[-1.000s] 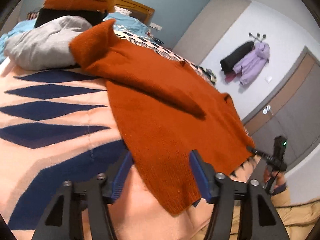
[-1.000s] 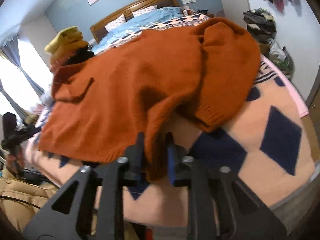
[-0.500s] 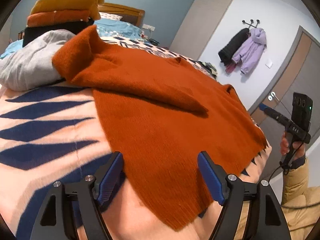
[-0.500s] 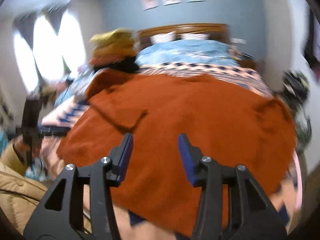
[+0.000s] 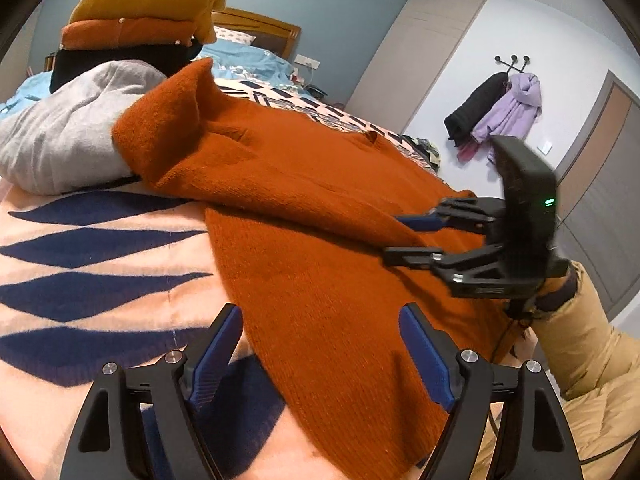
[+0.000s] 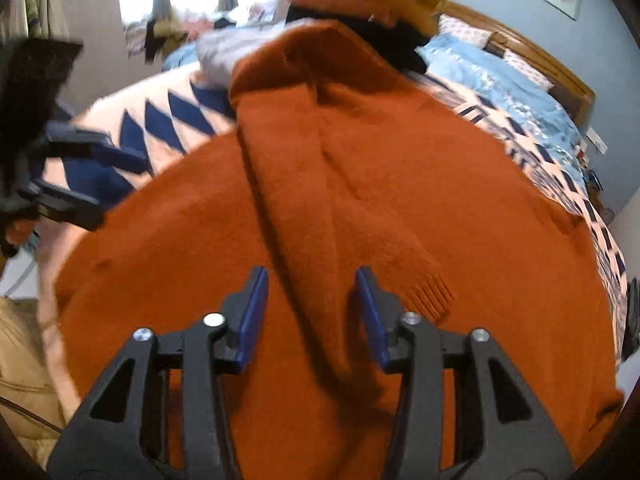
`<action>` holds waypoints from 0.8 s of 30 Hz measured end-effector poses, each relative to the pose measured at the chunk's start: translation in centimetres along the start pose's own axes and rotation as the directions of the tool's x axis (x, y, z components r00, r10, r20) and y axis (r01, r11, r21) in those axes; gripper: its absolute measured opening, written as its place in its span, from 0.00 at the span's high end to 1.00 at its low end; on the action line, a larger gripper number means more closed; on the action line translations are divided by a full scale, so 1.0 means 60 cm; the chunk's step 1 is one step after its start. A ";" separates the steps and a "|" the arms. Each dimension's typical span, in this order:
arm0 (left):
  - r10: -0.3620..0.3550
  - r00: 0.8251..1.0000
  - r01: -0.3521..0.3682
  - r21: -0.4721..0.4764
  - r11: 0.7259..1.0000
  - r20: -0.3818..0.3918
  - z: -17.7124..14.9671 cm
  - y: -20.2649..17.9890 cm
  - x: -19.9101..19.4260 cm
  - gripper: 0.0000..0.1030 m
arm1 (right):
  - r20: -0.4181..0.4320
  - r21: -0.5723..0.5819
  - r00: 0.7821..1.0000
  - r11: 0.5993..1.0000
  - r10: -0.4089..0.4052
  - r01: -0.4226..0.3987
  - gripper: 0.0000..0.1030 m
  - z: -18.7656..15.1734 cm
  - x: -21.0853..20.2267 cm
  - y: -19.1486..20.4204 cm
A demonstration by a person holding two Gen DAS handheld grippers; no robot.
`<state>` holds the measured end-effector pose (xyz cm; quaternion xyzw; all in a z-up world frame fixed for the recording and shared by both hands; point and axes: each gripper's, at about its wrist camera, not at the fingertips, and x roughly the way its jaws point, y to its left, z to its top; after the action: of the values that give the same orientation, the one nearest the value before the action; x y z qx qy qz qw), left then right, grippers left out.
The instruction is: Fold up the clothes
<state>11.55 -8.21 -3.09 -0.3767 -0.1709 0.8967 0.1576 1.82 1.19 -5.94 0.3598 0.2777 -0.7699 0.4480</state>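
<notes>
rust sweater (image 5: 332, 248) spread on patterned blanket (image 5: 92, 264) beside folded stack (image 5: 148, 20).

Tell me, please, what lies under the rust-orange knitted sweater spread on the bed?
Under the rust-orange knitted sweater lies a peach blanket with navy diamonds; its collar end rests against a grey garment. Whatever is beneath its middle is hidden.

Bare patterned blanket (image 5: 80, 248) lies free on my left, room enough to pass. Beyond it the grey garment (image 5: 68, 132) and stacked folded clothes (image 5: 148, 12) block the way. The rust sweater (image 5: 320, 240) covers the middle.
</notes>
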 end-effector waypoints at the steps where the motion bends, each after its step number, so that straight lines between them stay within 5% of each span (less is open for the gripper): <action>1: 0.000 1.000 0.000 0.001 1.000 0.002 0.003 0.002 0.000 0.20 | -0.021 -0.017 1.000 1.000 0.005 -0.005 0.91 0.004 0.011 0.001; 6: 0.004 1.000 -0.004 0.015 1.000 0.005 0.016 0.012 -0.002 0.20 | 0.068 0.048 0.993 0.994 0.096 -0.099 0.95 0.032 -0.040 -0.034; 10: 0.026 1.000 -0.025 0.030 0.999 -0.002 0.038 0.021 0.005 0.20 | 0.271 0.146 0.959 0.981 0.087 -0.131 0.95 0.060 -0.162 -0.098; 15: 0.053 0.998 -0.050 0.068 0.996 -0.035 0.067 0.020 0.026 0.20 | 0.417 0.214 0.908 0.966 0.043 -0.144 0.95 0.068 -0.280 -0.167; 21: 0.131 0.990 -0.120 0.190 0.975 -0.048 0.120 -0.010 0.068 0.20 | 0.339 0.385 0.939 0.919 -0.055 -0.085 0.95 0.040 -0.261 -0.262; 24: 0.177 0.982 -0.158 0.230 0.960 -0.063 0.144 -0.009 0.100 0.20 | 0.216 0.476 0.974 0.878 -0.073 -0.040 0.95 0.001 -0.207 -0.314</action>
<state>1.36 -6.89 -0.91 -0.4065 -0.0294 0.9040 0.1294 -10.72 15.62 6.05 0.3663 0.0294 -0.8543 0.3675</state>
